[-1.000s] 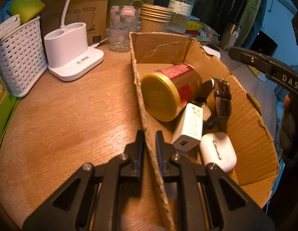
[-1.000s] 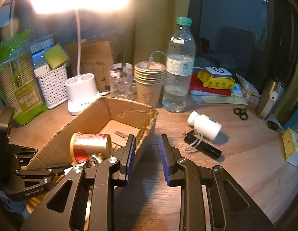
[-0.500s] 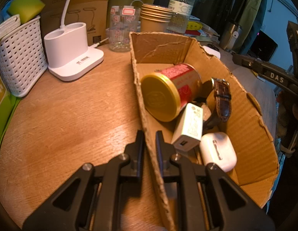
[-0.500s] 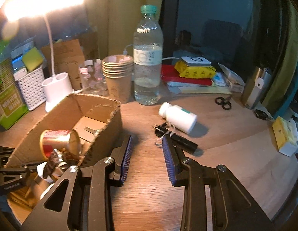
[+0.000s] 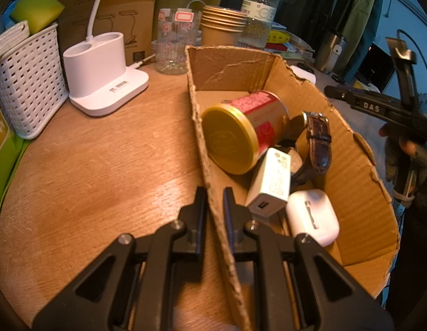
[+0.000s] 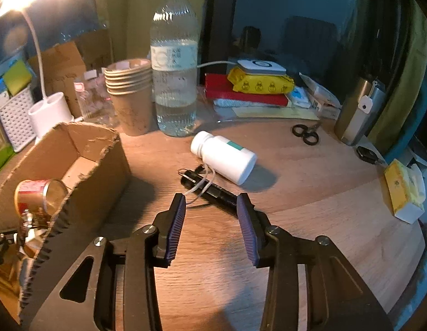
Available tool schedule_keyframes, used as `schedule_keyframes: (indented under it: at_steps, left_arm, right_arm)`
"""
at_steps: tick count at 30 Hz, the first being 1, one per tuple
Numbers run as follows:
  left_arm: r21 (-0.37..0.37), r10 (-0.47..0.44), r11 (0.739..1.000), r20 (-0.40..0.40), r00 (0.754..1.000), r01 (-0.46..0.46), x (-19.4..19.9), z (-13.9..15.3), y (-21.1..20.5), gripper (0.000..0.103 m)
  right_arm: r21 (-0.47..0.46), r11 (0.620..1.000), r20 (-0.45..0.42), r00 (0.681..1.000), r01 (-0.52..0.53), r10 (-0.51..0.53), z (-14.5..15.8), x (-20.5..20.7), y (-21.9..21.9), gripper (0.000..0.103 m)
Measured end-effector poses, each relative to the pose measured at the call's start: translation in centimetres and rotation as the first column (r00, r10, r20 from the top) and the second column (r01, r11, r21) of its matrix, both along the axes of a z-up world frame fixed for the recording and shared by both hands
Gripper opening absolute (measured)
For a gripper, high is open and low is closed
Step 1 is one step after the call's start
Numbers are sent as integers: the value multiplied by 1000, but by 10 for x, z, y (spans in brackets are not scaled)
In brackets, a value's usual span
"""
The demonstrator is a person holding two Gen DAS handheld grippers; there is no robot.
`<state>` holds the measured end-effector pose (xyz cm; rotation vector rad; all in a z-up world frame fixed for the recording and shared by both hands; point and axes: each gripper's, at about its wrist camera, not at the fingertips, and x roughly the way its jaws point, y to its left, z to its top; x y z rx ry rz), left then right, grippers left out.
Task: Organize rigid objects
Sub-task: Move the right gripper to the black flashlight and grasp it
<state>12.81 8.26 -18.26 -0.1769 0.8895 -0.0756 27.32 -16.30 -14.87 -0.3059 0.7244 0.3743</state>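
While your left gripper (image 5: 213, 204) stays pressed together on the near wall of the cardboard box (image 5: 354, 171), pinching the cardboard at the lower centre of the left wrist view, keep that hold firm so the box does not slide. Your right gripper (image 6: 210, 215) is empty, its jaws opening, and points at the black flashlight (image 6: 213, 190), which lies on the table (image 6: 309, 193) just beyond the fingertips at the centre of the right wrist view, its cord looped beside it. The white pill bottle (image 6: 224, 158) lies on its side just behind it. Align the pads across the flashlight's narrow body, not along it. Lower until both pads straddle the barrel, clear of the cord, then close. The box already holds a red can (image 5: 241, 132), a watch (image 5: 318, 140), a white charger (image 5: 271, 184) and an earbud case (image 5: 312, 218).
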Motion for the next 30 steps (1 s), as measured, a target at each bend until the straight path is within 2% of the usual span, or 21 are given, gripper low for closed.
schedule_keyframes:
  at_steps: [8, 14, 30]
  left_arm:
    - [0, 0, 1000, 0, 1000, 0, 0, 0, 0, 14]
    - [0, 0, 1000, 0, 1000, 0, 0, 0, 0, 14]
    - [0, 0, 1000, 0, 1000, 0, 0, 0, 0, 14]
  right_arm:
    - [-27, 1000, -22, 1000, 12, -13, -11, 20, -1, 42]
    - [-47, 999, -41, 999, 3, -5, -18, 34, 0, 50]
    - [-81, 996, -75, 997, -27, 21, -31, 43, 12, 50]
